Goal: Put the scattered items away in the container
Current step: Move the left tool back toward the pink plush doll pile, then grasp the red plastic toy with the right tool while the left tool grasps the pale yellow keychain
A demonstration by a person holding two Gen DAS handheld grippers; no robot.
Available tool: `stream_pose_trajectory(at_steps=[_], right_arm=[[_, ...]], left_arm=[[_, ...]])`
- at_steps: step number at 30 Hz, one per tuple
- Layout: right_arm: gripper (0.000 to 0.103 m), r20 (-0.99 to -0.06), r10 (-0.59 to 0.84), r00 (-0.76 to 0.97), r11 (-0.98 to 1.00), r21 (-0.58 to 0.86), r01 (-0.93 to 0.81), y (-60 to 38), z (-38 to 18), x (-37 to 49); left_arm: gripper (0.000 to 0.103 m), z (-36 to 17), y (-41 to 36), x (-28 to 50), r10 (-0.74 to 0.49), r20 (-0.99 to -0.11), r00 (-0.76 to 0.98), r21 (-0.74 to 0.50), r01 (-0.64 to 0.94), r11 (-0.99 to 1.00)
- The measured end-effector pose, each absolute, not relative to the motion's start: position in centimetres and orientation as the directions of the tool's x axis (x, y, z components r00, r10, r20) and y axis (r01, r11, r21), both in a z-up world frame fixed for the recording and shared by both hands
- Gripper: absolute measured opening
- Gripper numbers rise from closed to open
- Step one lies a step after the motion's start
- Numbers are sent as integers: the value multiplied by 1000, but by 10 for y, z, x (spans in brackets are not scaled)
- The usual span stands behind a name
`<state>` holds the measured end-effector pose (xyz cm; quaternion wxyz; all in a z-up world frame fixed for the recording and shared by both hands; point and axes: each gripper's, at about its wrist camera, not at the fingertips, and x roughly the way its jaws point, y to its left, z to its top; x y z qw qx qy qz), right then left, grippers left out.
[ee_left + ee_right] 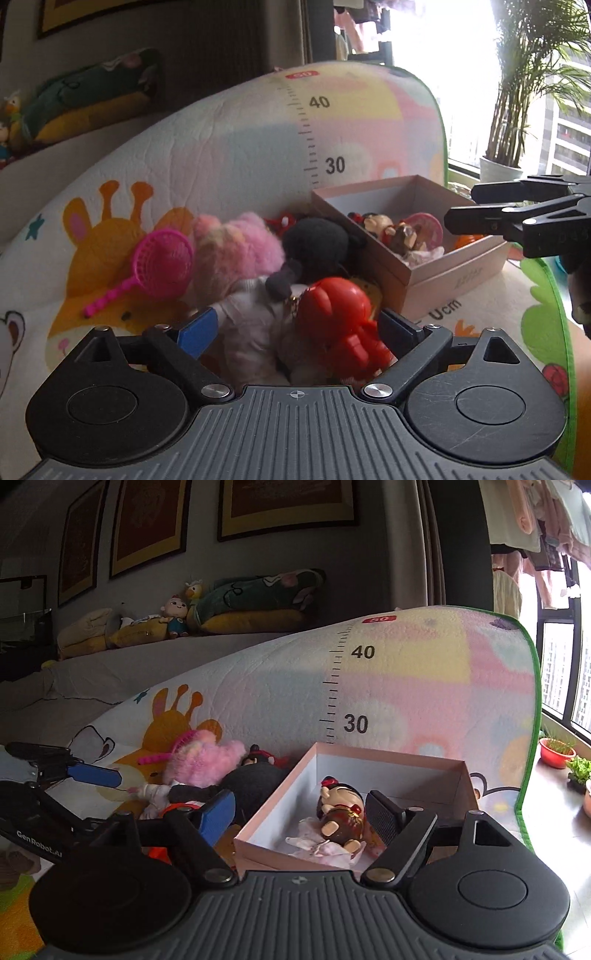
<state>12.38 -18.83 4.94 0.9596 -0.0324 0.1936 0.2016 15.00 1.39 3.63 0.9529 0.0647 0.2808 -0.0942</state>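
Observation:
A pink cardboard box [443, 275] [266, 814] sits on the play mat with a small doll [384, 229] [340, 812] and a pink round toy [428, 225] inside. Left of it lies a pile: a pink fluffy toy [236, 251] [207, 760], a black plush [317, 243] [255, 779], a pink toy net [162, 262], a white cloth doll [251, 325] and a red toy figure [336, 314]. My left gripper [295, 326] is open wide, with the red figure and the white doll between its fingers. My right gripper [301, 812] [461, 206] hangs open over the box's near side.
The colourful play mat [424, 686], printed with a giraffe and a ruler, curls up behind the pile and the box. An orange object [469, 240] lies just beyond the box. Cushions and plush toys [255, 598] rest on a ledge behind. Potted plants [557, 751] stand by the window.

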Motion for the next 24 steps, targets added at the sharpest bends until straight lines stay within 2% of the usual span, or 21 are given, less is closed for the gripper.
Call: stream_pose_trajectory(at_steps=[3,6,13,17,18,20,21,24], right_arm=[[76,-413,394,821,901,-6,-434,-166,43,118],[65,-457,417,785,879,-15,-476,-145,36,118],[65,-513,437,739,857,-10,-514,-100,12,132],[65,-542,421,727,859,-20,-512,-87,0,143],[57,-547,416,727,859,-28,-512,-87,-1,142],[54,-555,414,721,853,-39,-520,-90,-2,137],[48,-559,418,716,849,-41,-527,-94,-1,133],[46,-568,420,708,839,-53,-541,-108,0,119]], left_arm=[[97,26,31,139,-66,-547,835,66,122,990],[97,23,49,127,-30,-544,839,22,50,998],[97,17,79,107,10,-563,826,-19,-25,1000],[97,18,83,106,-2,-572,820,-34,-21,999],[97,19,83,107,-8,-570,822,-38,-17,999],[98,20,81,108,-23,-565,825,-46,-3,999],[98,21,78,110,-32,-563,826,-48,6,999],[98,22,66,116,-66,-557,828,-45,50,998]])
